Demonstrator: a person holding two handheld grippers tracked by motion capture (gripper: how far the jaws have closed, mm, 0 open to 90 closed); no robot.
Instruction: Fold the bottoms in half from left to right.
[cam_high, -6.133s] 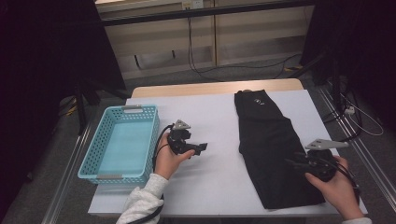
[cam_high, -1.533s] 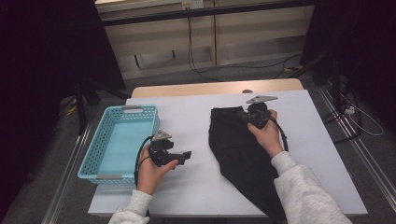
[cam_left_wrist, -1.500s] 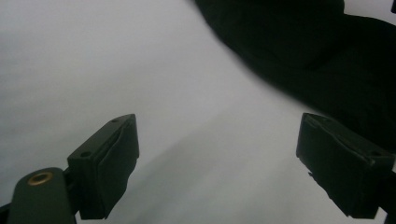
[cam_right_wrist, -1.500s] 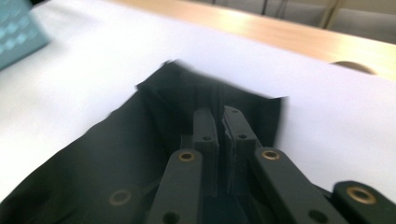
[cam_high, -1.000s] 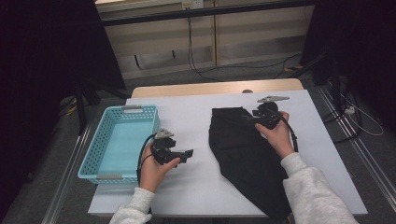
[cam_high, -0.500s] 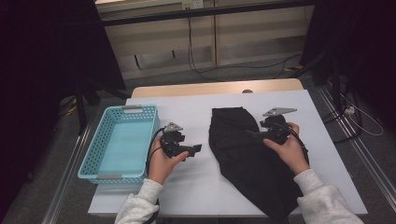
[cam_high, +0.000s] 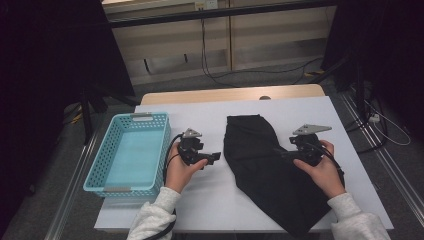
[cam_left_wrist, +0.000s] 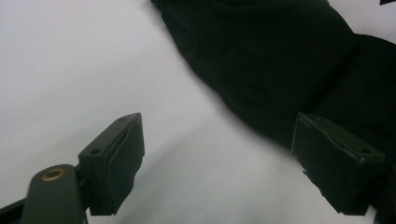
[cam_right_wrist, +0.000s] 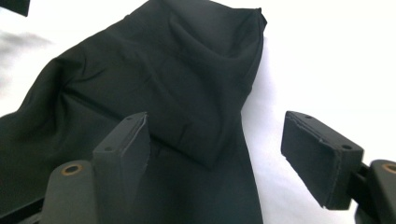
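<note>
Black cloth (cam_high: 270, 170) lies between both hand-held grippers, left (cam_high: 216, 157) and right (cam_high: 280, 151), jaws apart, nothing gripped.

Black cloth (cam_high: 270, 165), matt and softly creased. The surface (cam_high: 210, 200) looks smooth, white, faintly sheened. Basket (cam_high: 102, 172): turquoise plastic lattice. Tongs (cam_left_wrist: 219, 163) carry matt black pads (cam_left_wrist: 119, 161).

Left tool (cam_high: 216, 156) agape, right tool (cam_high: 278, 151) opening
</note>
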